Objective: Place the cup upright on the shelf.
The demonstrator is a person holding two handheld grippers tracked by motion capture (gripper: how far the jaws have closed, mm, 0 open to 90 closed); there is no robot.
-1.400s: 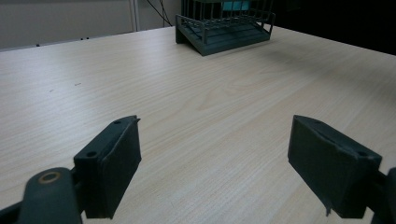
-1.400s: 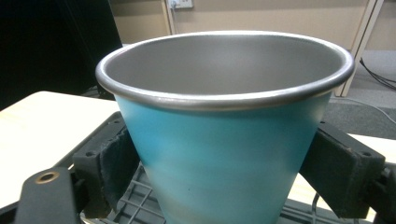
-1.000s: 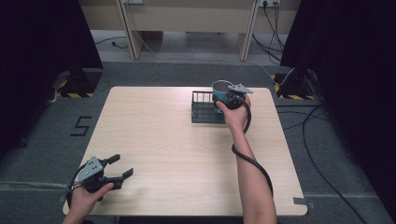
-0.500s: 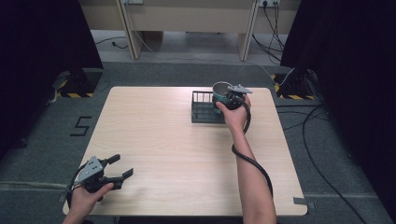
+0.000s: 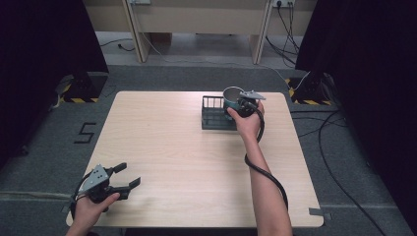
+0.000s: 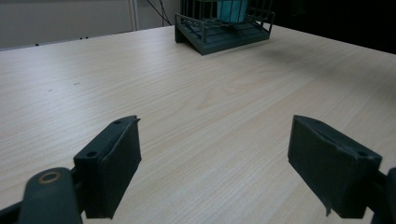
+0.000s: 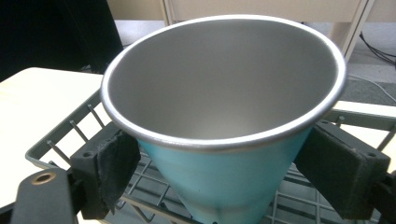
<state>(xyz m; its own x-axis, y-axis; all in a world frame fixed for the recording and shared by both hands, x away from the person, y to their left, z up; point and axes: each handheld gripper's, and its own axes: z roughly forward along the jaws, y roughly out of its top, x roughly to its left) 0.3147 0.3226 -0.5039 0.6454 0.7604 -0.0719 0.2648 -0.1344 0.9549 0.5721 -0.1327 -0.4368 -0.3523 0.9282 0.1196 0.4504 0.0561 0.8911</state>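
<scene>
A teal cup [image 7: 219,186] with a bare metal inside sits tilted between the pads of my right gripper [image 7: 217,161], which is shut on its sides just under the rim. The cup [image 5: 232,97] hangs over the right end of a dark wire rack [image 5: 213,118] at the far middle of the table. The rack's wires [image 7: 65,137] lie right below the cup. My left gripper [image 5: 127,176] rests low near the front left corner, open with nothing between its pads [image 6: 114,165]. Far ahead of it stand the rack [image 6: 219,37] and the cup [image 6: 232,8].
The light wooden table [image 5: 162,147] ends close behind the rack. A black cable [image 5: 260,167] trails from the right gripper along the forearm. On the floor beyond are desk legs [image 5: 140,44], cables and dark curtains at both sides.
</scene>
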